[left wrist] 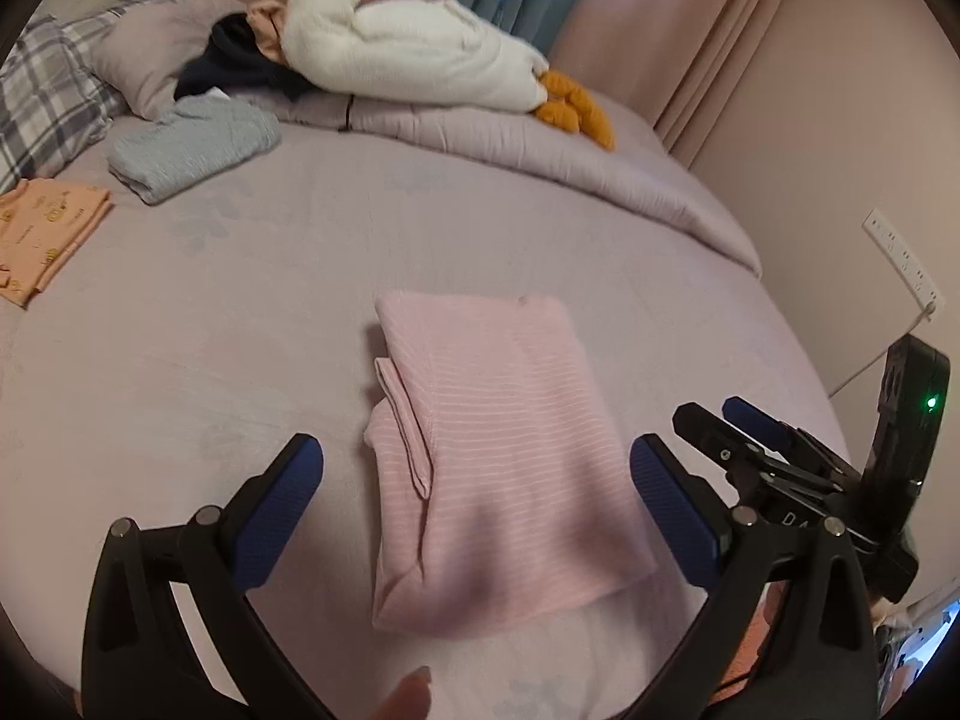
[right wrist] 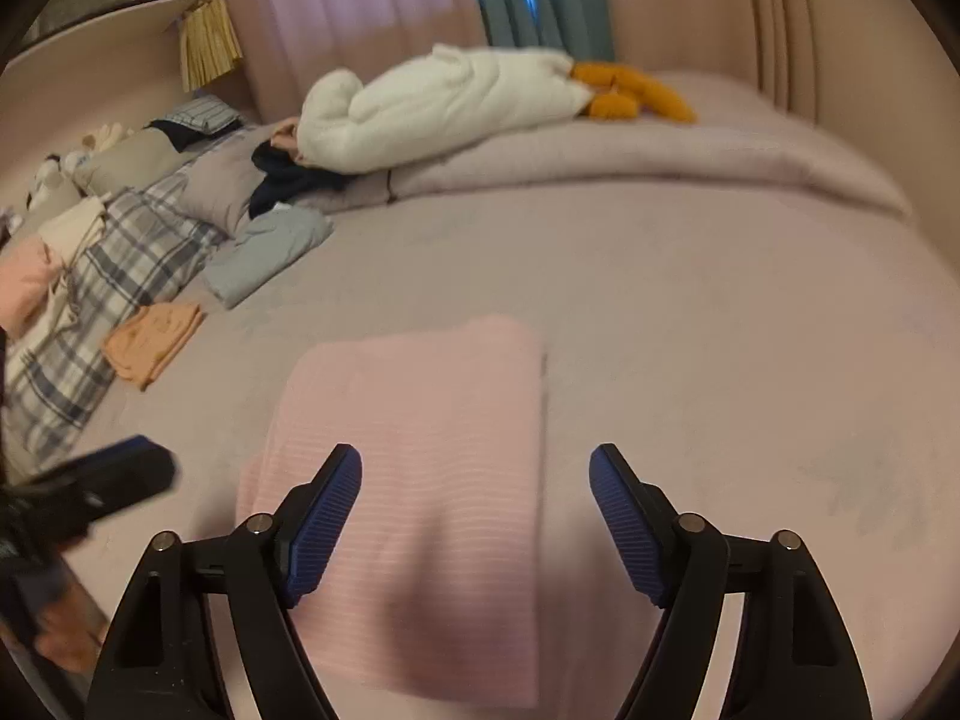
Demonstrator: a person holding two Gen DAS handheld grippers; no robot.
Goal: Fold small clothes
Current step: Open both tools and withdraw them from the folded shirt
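Both hand-held grippers, left (left wrist: 477, 516) and right (right wrist: 475, 525), gape empty over a folded pink top (left wrist: 498, 450) on the bed (left wrist: 240, 312); grey (left wrist: 195, 144) and orange (left wrist: 45, 234) folded clothes lie well apart.

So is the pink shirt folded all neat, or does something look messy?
Mostly neat. The pink shirt lies flat in a tidy rectangle on the bed, but on its left side an inner layer pokes out past the top layer, so that edge looks uneven. Both grippers are open and off it.

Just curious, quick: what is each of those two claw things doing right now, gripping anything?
Left gripper: open, holding nothing, above the folded pink garment.
Right gripper: open, holding nothing, above the same garment.
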